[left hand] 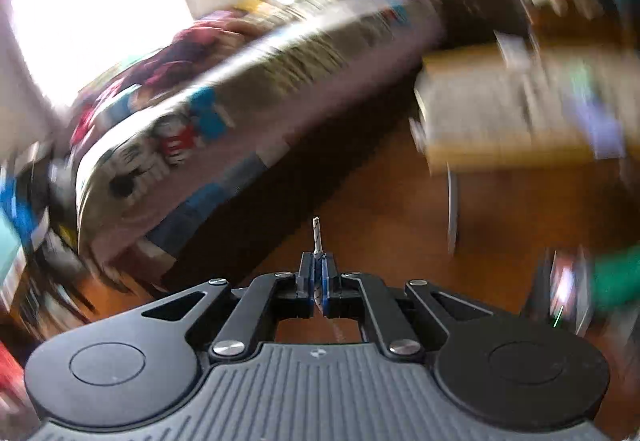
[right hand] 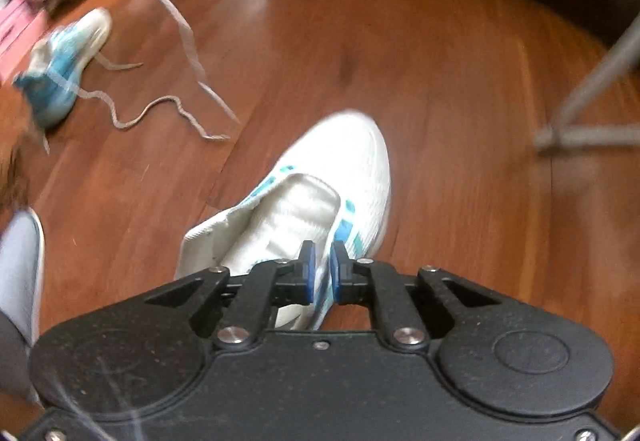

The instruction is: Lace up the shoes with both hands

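While the white-and-teal shoe (right hand: 304, 201) lies on the wooden floor (right hand: 440, 61) just ahead of the right gripper (right hand: 323, 269), no lace shows across its tongue. The right gripper hangs low over the shoe's eyelet edge, its blue pads a narrow gap apart and holding nothing. The left gripper (left hand: 318, 273) is pinched shut on a lace tip (left hand: 317, 235), which pokes out past the pads; it faces a blurred bed (left hand: 240, 81) with no shoe in its view. A second shoe (right hand: 64, 61) lies well apart, a loose lace (right hand: 160, 113) trailing from it across the floor, and another pale lace (right hand: 180, 29) slants through the air. Likely risks: the short tip slipping from the pinch during fast movement, or the lace snagging or dragging the far shoe if it leads there.
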### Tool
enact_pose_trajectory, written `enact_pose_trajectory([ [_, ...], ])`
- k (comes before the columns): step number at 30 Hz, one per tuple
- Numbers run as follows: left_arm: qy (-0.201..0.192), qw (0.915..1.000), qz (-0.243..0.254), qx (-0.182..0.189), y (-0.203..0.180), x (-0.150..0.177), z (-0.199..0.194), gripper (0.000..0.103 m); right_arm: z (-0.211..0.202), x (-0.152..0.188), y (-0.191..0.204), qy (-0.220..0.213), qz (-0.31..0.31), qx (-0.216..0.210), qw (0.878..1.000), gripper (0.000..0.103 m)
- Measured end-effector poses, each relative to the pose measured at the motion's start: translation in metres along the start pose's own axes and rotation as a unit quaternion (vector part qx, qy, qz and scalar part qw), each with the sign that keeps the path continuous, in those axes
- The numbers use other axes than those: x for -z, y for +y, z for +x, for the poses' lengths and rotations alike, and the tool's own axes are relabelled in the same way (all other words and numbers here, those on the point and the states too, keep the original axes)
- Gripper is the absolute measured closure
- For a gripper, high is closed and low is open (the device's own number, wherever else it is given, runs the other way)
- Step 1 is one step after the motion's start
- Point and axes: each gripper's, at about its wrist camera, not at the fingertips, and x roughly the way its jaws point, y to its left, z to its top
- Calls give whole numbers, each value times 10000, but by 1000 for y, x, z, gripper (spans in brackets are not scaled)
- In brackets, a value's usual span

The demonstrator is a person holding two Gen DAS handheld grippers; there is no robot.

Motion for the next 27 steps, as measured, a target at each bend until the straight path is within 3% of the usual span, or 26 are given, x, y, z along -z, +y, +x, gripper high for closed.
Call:
enact_pose_trajectory([
  [1,128,9961,865,-112,-23,10,15,101,-4,-2,-3,-81,24,-13,10000,97],
  [2,255,9845,1722,-222,-47,20,31,101,-12,-4,-9,-292,218,-79,9993,97],
  [4,428,9508,3064,-157,-88,46,61,101,-28,-13,-16,-704,432,-384,9958,97],
  [6,523,9313,3594,274,-120,68,86,101,-27,-17,-10,-741,108,-561,9956,97],
  [10,442,8952,4354,849,-170,100,124,101,1,-15,2,-286,-1204,-799,9891,97],
  [14,506,8963,4239,1204,-187,122,155,101,20,-16,-7,-261,-1610,-1005,9815,97],
  [21,383,8771,4656,1113,-213,157,183,101,49,-18,-1,-409,-1934,-1327,9712,97],
  [24,330,8683,4831,1074,-224,172,194,101,45,-21,-10,-509,-1695,-1334,9751,97],
  [27,202,8528,5124,982,-233,178,203,101,49,-25,-11,-497,-1647,-1370,9755,97],
])
